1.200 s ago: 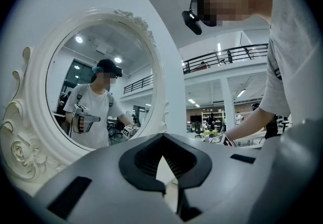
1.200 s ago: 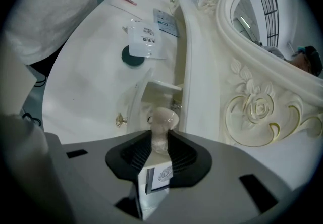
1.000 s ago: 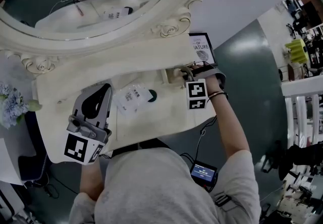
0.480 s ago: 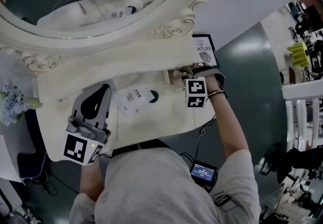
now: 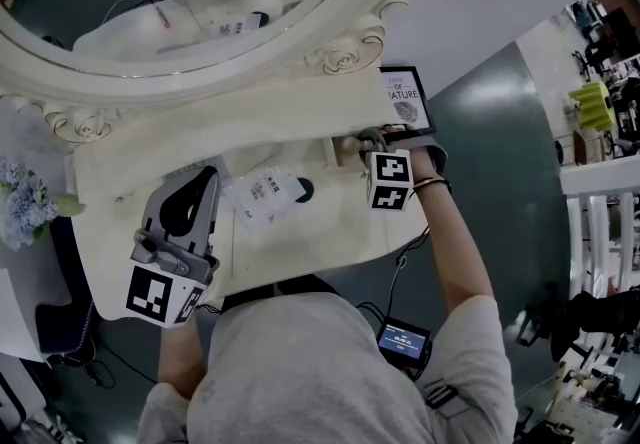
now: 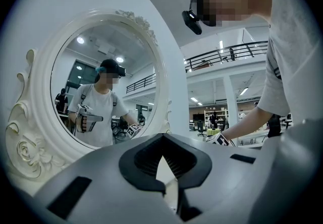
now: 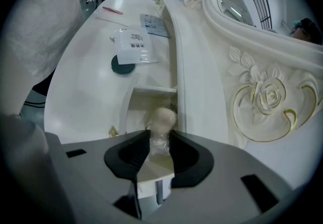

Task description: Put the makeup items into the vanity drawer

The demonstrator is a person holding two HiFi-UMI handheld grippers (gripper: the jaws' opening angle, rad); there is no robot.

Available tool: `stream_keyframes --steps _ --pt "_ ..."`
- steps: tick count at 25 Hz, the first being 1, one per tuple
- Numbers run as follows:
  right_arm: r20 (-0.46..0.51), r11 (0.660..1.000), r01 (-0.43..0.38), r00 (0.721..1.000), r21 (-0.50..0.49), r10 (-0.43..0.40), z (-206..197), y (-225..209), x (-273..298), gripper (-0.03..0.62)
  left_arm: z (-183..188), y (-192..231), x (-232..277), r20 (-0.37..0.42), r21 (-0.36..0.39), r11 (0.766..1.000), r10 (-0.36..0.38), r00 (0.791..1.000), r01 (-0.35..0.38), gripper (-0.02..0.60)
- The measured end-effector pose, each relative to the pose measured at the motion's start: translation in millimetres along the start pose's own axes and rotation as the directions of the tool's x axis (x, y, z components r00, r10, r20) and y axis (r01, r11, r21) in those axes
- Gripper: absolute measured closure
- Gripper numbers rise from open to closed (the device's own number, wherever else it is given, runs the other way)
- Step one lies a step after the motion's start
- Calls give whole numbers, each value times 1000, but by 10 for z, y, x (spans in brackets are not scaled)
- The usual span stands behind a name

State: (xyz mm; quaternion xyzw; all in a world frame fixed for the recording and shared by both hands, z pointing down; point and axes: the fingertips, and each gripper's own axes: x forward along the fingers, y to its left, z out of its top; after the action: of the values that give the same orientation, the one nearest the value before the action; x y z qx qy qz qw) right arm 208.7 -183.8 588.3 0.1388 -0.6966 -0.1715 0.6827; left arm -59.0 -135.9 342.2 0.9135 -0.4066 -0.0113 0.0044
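On the white vanity table (image 5: 320, 232), the open drawer (image 7: 146, 109) sits lower centre in your right gripper view. The beige wrapped sponge (image 7: 162, 119) hangs over it, straight ahead between your right gripper (image 7: 159, 136)'s opening jaws and touching both. Your left gripper (image 6: 162, 137) is closed and empty at the head view's lower left.

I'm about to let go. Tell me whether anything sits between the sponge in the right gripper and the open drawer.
Nothing visible does. The makeup sponge sits between the right gripper's opening jaws, right over the open drawer, and the part of the drawer floor that shows beneath it looks bare.
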Motion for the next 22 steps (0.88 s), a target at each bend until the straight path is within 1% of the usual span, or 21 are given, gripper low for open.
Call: stream_keyframes --steps 8,13,18,22 --pt "15 997 -26 1000 69 25 -24 5 -8 459 15 -29 -12 1 5 1000 -3 1000 3 569" --pt "27 991 -44 999 129 41 -38 4 -21 453 17 -24 -46 0 9 1000 3 1000 -3 569" --pt "54 976 -63 997 211 53 -57 0 -35 451 18 -35 -67 1 11 1000 5 1000 -5 569" --pt "80 955 -82 995 284 61 -66 -10 -51 448 22 -53 -77 2 13 1000 4 1000 -4 569"
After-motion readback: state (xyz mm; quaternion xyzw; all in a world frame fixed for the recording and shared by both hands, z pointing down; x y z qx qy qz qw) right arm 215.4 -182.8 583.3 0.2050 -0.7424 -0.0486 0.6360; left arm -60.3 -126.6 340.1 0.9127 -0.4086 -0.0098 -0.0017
